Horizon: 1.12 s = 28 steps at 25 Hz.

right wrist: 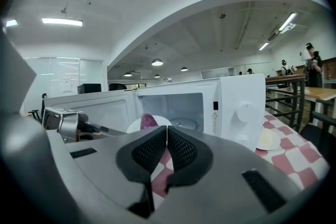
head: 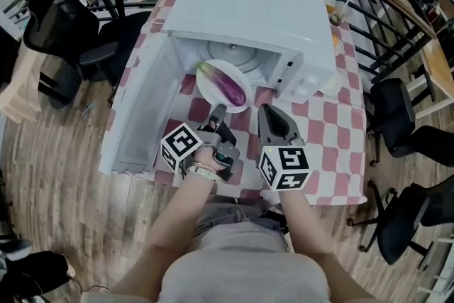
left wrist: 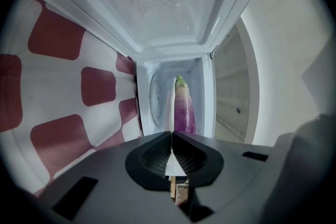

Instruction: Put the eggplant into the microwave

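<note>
**Both claws before the open microwave, eggplant on a plate at its mouth**

The left claw is closed on the near rim of a white plate, which shows as a thin white edge between its jaws. The right claw is just beside it, closed with nothing between its jaws, and points at the microwave. The purple eggplant lies on the plate, green stem end away from the claws. The plate's far edge is at the cavity opening. The door is swung wide to the left. The microwave stands on a bench covered in a red-and-white checked cloth.
</note>
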Available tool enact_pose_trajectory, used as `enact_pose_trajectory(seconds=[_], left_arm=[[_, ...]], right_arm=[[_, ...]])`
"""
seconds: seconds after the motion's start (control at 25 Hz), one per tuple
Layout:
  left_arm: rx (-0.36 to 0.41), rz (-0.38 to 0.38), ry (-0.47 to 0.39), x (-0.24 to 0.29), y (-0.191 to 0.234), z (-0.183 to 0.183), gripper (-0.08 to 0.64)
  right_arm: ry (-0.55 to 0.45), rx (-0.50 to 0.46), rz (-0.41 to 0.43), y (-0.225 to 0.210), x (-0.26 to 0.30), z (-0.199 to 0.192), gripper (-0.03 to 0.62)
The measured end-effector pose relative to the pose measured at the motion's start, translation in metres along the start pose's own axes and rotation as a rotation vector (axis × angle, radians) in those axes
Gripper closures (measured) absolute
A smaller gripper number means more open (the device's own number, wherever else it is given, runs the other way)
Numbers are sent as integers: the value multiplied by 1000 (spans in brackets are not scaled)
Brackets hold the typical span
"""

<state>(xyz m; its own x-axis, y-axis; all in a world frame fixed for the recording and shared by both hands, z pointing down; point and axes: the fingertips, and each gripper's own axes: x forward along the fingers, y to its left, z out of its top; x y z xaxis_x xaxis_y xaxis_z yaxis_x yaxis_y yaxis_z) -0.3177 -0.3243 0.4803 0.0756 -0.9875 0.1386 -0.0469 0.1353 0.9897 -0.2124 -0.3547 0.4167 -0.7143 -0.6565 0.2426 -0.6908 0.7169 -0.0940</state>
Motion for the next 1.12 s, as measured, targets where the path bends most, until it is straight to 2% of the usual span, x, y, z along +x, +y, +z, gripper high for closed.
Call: enact_pose_trajectory(seconds=[0.44,0.8,1.12], left_arm=[[3,-22,-3,46,18,22,545],[-32,-17,-12,67,36,29,545],[-78,-8,-31,85,48,45,545]], right_arm=[[-5,-45,-1,-9,45,-16,563],[-25,-31,-35,-24,67,-27,563],[-25,-61,-34,-26,77,-31,563]])
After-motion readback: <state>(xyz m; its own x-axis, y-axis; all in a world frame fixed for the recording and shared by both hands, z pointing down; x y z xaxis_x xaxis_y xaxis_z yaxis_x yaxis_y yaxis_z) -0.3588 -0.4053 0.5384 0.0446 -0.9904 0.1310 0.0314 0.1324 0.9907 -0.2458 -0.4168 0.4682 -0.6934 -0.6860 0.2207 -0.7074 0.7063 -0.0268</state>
